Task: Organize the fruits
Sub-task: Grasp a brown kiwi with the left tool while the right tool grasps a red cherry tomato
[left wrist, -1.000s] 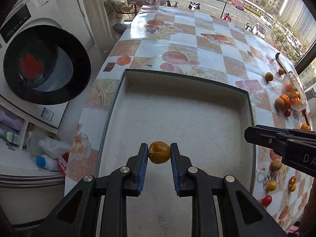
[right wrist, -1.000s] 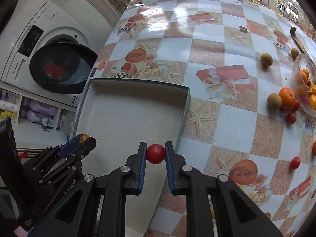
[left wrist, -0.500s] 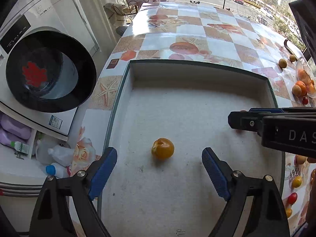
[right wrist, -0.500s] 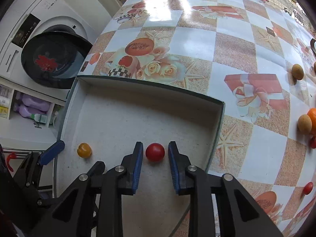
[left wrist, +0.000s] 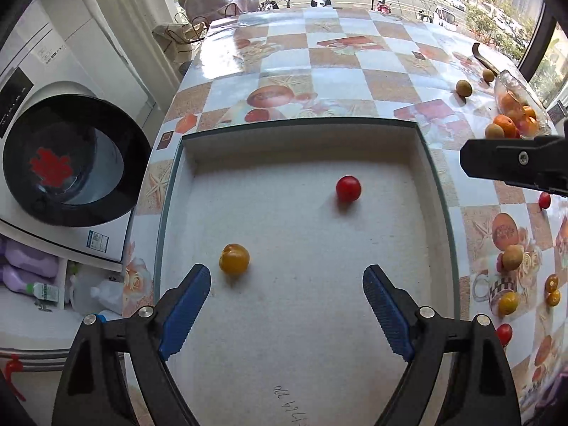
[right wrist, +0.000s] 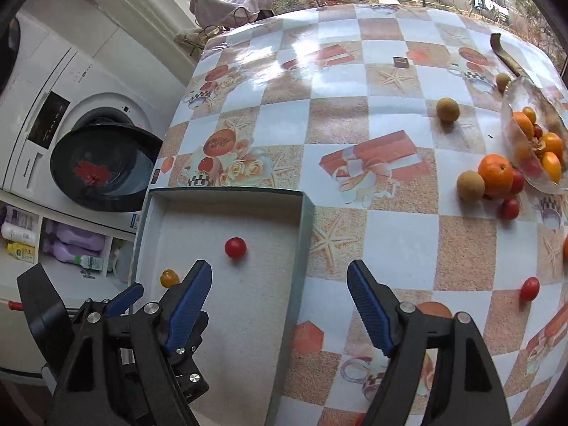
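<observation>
Both tools spread, holding nothing. Yellow fruit [left wrist: 234,258] and red fruit [left wrist: 348,188] sit loose in the tray [left wrist: 435,191], red at 1 o'clock of yellow. I risk rolling them when I drop the next fruit.

The tray [left wrist: 436,191] lies ahead of the left gripper [left wrist: 287,296] fingers. Two fruits rest in it, well apart: the plum [left wrist: 234,258] just beyond the left finger [left wrist: 184,307], the tomato [left wrist: 348,188] farther ahead, toward the right finger [left wrist: 387,310]. The bowl [left wrist: 511,85] lies far right, outside the tray.
</observation>
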Tool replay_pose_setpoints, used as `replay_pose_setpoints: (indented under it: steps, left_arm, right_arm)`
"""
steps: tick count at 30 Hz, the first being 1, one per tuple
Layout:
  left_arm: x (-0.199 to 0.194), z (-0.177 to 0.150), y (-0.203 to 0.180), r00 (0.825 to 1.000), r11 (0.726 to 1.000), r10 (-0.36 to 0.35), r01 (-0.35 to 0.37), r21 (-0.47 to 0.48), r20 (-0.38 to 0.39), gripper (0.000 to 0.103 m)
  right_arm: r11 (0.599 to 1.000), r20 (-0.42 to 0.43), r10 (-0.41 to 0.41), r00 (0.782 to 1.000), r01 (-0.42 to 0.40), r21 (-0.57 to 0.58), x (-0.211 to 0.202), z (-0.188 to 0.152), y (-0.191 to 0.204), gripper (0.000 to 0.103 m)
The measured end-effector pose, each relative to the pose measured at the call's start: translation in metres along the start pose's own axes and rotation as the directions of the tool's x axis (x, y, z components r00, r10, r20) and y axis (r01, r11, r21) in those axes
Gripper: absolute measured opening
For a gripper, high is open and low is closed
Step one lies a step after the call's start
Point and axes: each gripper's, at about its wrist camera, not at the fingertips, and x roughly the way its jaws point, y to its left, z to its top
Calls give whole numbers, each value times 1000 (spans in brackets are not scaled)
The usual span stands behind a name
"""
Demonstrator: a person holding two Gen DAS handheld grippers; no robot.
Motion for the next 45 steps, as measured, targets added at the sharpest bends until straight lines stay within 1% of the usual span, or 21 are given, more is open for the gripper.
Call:
replay_pose_setpoints:
  steps: [4,8,11,14,16,20,26,29,33,35,36,38,40,41,42,43,44,45]
  left_arm:
    - [-16,9,-36,999,997,-42,39,61,34,89]
    - [-26,16,-80,994,988,-98,92,125,40,89]
    - [-28,17,-111,989,976,-145,138,167,28,89]
    - [-22,15,-138,985,965,-173,170,198,-1,89]
    - [-16,13,-151,985,963,-170,172,206,-24,89]
    - [-6,5,-165,986,968,-158,165,191,-53,89]
    - [7,-2,-176,988,976,-135,146,162,-79,89]
    - [15,-4,-181,987,979,-127,140,150,-98,89]
    - [20,-6,-186,988,982,-117,130,134,-102,88]
    - [21,-7,-189,987,983,-121,133,126,-102,84]
    - [20,-7,-190,987,983,-127,139,123,-99,80]
    - [18,-9,-193,987,981,-131,143,131,-95,73]
    - [16,-11,-197,985,978,-144,155,139,-92,61]
    - [14,-13,-199,984,976,-153,165,141,-91,57]
    - [12,-13,-201,983,975,-159,171,144,-87,50]
    - [11,-14,-202,983,973,-166,176,147,-81,41]
    - [10,-14,-202,982,971,-175,185,149,-77,36]
    - [9,-13,-202,980,970,-185,194,146,-74,29]
  right_arm:
    - [993,2,-83,997,83,87,-25,-20,-54,82]
    - [967,-22,-179,984,180,182,-45,-45,-113,82]
    - [942,-58,-222,973,230,243,-50,-62,-148,82]
    - [930,-71,-240,968,251,269,-53,-71,-169,82]
    - [930,-74,-238,969,249,271,-52,-72,-177,81]
    - [940,-73,-237,969,248,235,-49,-67,-181,81]
    - [955,-63,-225,972,233,186,-43,-54,-182,81]
    - [960,-66,-231,971,238,148,-35,-44,-180,81]
    - [962,-57,-248,967,253,106,-29,-37,-180,81]
    - [961,-45,-262,964,265,78,-26,-33,-177,81]
    - [960,-40,-269,962,271,67,-25,-31,-176,81]
    - [957,-26,-288,957,289,41,-23,-26,-170,74]
    - [952,-15,-304,953,304,15,-21,-23,-165,60]
    - [949,-11,-315,949,315,1,-19,-21,-163,57]
    - [945,-7,-326,945,326,-12,-17,-19,-160,53]
    - [941,-5,-338,941,338,-23,-14,-15,-155,50]
    - [937,0,-349,937,349,-31,-13,-15,-154,49]
    - [932,5,-359,933,359,-37,-13,-15,-153,43]
